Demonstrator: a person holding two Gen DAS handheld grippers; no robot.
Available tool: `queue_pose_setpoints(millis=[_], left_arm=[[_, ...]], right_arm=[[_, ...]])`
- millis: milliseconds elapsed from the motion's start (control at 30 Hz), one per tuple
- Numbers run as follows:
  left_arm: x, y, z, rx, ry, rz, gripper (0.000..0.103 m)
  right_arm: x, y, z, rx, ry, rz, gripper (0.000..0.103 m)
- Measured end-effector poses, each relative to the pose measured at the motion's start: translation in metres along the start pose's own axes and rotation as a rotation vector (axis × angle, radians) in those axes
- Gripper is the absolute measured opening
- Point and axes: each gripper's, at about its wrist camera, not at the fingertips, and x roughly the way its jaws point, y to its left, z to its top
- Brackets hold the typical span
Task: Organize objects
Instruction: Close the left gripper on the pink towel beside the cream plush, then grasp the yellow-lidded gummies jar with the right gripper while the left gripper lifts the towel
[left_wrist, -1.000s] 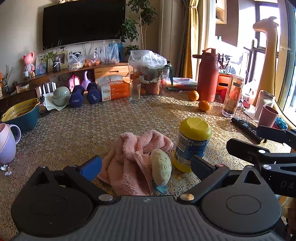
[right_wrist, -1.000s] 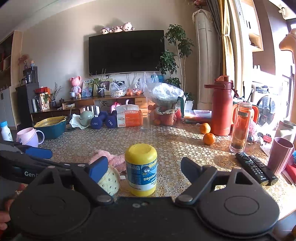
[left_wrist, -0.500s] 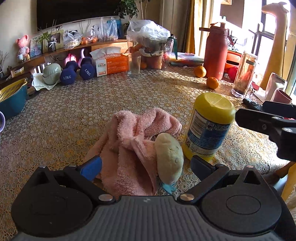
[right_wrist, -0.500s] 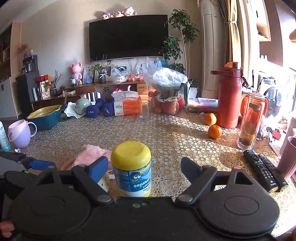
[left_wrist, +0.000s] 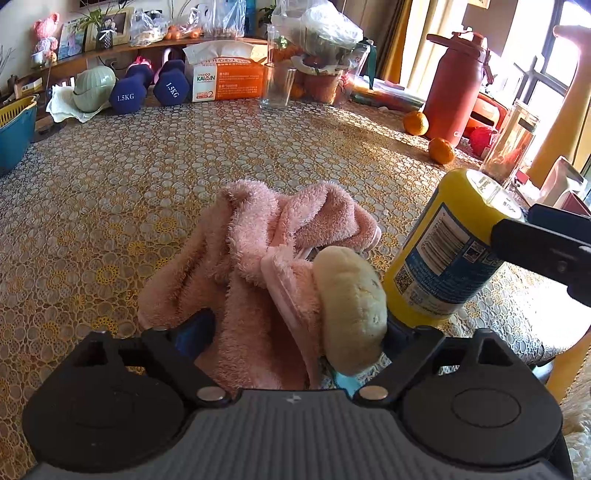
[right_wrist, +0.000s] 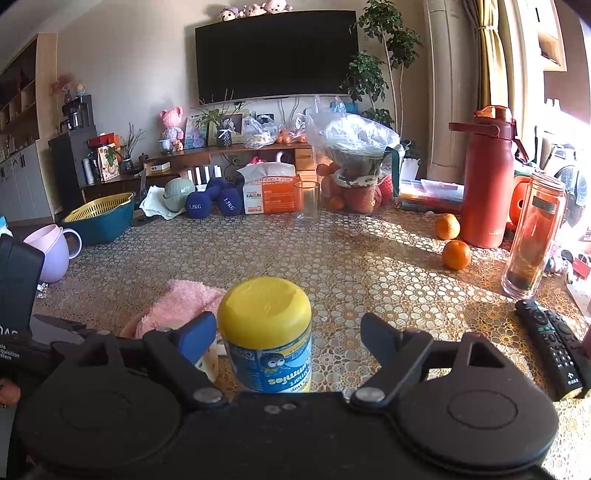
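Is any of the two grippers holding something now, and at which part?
Nothing is held: the left hand-held gripper is open around the pink towel, the right around the yellow-lidded bottle.

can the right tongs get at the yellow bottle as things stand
Probably yes. The yellow bottle stands upright between the open fingers of the right tongs, with nothing in front of it. The pink towel and left tongs sit off to its side.

Beige wall, black television (right_wrist: 276, 55), wooden sideboard (right_wrist: 236, 153), curtained sunlit window (left_wrist: 546, 74), lace-clothed table (right_wrist: 332, 254)
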Motion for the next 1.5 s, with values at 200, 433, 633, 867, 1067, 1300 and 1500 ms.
queue_pose_setpoints(millis=[200,433,633,867,1067,1300,1500], left_arm=[[-0.004,-0.011,0.001,0.038,-0.011,-0.037,0.044],[-0.013,-0.019,0.001,0.083,-0.033,-0.009,0.035],[-0.027,-0.028,0.003,0.121,-0.067,-0.023,0.035],[-0.038,-0.041,0.004,0.149,-0.081,-0.035,0.035],[-0.058,-0.060,0.012,0.194,-0.119,-0.110,0.035],[-0.049,-0.090,0.020,0.262,-0.083,-0.176,0.034],[-0.025,-0.093,0.019,0.257,-0.050,-0.214,0.034]], right_arm=[[0.013,0.007,0.012,-0.074,0.022,0.034,0.084],[0.027,0.008,0.023,-0.108,0.079,0.060,0.083],[0.032,0.005,0.025,-0.092,0.105,0.074,0.079],[0.038,-0.001,0.031,-0.074,0.146,0.107,0.062],[0.043,-0.025,0.036,0.091,0.168,0.111,0.062],[0.047,-0.049,0.036,0.269,0.189,0.099,0.062],[0.045,-0.070,0.029,0.398,0.181,0.105,0.062]])
